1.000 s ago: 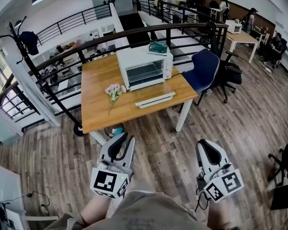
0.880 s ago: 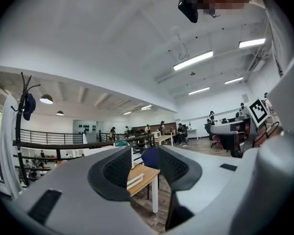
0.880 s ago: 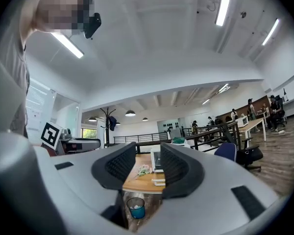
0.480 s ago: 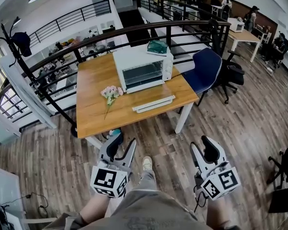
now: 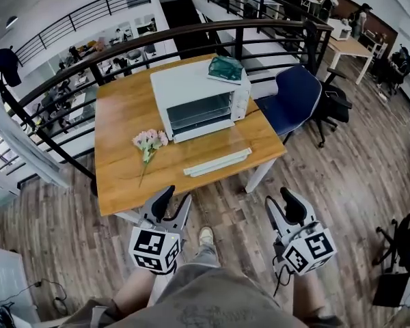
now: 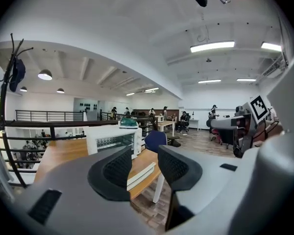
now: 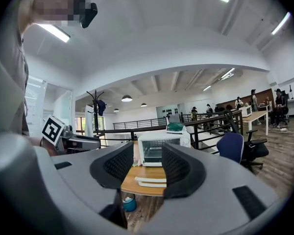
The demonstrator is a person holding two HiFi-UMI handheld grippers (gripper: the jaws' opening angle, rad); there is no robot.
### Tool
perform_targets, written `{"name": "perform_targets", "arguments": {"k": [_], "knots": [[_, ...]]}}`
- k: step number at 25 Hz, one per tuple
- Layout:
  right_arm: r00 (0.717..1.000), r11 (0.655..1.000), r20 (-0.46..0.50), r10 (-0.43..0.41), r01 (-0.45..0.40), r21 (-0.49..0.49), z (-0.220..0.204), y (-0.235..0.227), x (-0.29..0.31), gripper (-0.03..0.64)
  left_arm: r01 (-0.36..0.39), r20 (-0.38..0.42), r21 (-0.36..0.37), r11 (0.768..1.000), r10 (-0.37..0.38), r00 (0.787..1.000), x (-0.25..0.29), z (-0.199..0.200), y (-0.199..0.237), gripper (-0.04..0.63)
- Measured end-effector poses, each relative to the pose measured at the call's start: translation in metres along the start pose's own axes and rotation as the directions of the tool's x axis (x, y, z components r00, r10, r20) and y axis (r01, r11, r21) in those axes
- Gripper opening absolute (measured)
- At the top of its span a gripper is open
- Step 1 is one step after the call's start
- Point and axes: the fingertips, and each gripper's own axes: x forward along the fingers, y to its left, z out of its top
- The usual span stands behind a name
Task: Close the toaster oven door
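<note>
White toaster oven (image 5: 200,101) stands with door (image 5: 217,162) down; left tongs (image 5: 179,195) and right tongs (image 5: 278,197) gape empty.

The right gripper (image 7: 147,169) held its jaws apart, with nothing between them. Through the gap, at twelve o'clock, a white toaster oven (image 7: 161,149) stood on a wooden table (image 7: 132,187), its door (image 7: 150,181) dropped flat. A blue chair (image 7: 231,147) sat at three o'clock and the left gripper (image 7: 83,142) at nine.

No readable text, label or number anywhere
</note>
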Motion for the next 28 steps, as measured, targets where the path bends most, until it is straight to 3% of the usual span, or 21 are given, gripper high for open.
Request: {"name": "perform_targets", "arguments": {"k": [9,13,21,25,28], "knots": [[0.982,0.998,-0.184,-0.047,0.052,0.020,-0.050,-0.048,0.125,0.184,0.020,-0.186,-0.005,1.000,-0.020,0.982,0.088,-0.060,0.071,0.172],[0.959,0.996,-0.274,-0.066,0.080,0.040,-0.085,-0.069,0.163,0.184,0.018,-0.243,-0.057,0.998,-0.031,0.970,0.116,-0.091,0.096,0.172],[0.896,0.988,-0.433,-0.096,0.140,0.071,-0.160,-0.109,0.199,0.184,-0.001,-0.336,-0.106,0.994,-0.035,0.941,0.148,-0.148,0.118,0.184],[0.872,0.986,-0.481,-0.089,0.146,0.082,-0.188,-0.124,0.211,0.184,-0.044,-0.362,-0.141,0.989,-0.010,0.932,0.157,-0.173,0.126,0.184],[0.859,0.986,-0.506,-0.073,0.139,0.093,-0.205,-0.134,0.221,0.184,-0.069,-0.409,-0.158,0.985,-0.001,0.913,0.163,-0.196,0.129,0.184]]}}
